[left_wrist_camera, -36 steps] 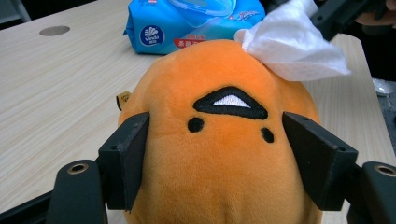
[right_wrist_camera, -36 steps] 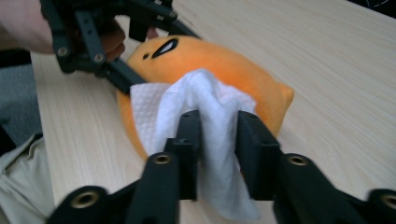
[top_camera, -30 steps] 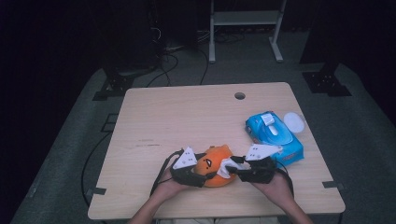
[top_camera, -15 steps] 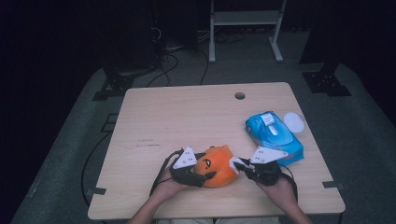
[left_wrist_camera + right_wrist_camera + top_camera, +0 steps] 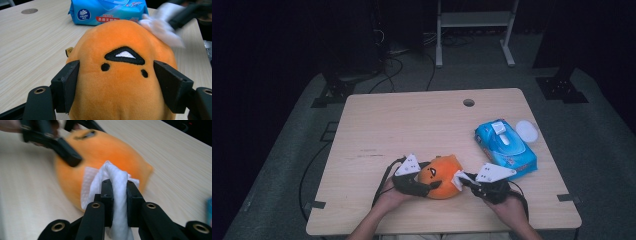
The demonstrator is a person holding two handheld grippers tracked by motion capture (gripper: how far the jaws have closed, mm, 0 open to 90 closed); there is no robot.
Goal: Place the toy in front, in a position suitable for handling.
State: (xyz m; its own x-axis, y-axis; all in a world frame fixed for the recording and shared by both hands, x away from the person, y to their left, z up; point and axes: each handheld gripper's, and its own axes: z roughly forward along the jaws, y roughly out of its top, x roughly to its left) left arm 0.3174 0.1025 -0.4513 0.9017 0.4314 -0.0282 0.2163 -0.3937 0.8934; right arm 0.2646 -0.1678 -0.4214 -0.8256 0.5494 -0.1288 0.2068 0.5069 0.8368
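Your right claw (image 5: 117,185) has just clamped shut on the white wipe (image 5: 113,176), now pressed against the orange plush toy (image 5: 442,175). Your left claw (image 5: 125,91) grips that toy at the tabletop's (image 5: 412,125) near edge, so wiping looks ready.

Fuzzy orange plush toy (image 5: 122,82), soft white paper wipe (image 5: 117,182), glossy plastic wipes pack (image 5: 506,148), matt pale wood-grain table (image 5: 412,125)

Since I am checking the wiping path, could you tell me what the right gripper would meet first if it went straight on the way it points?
The right gripper, shut on a white wipe, would most likely meet the orange plush toy directly ahead.
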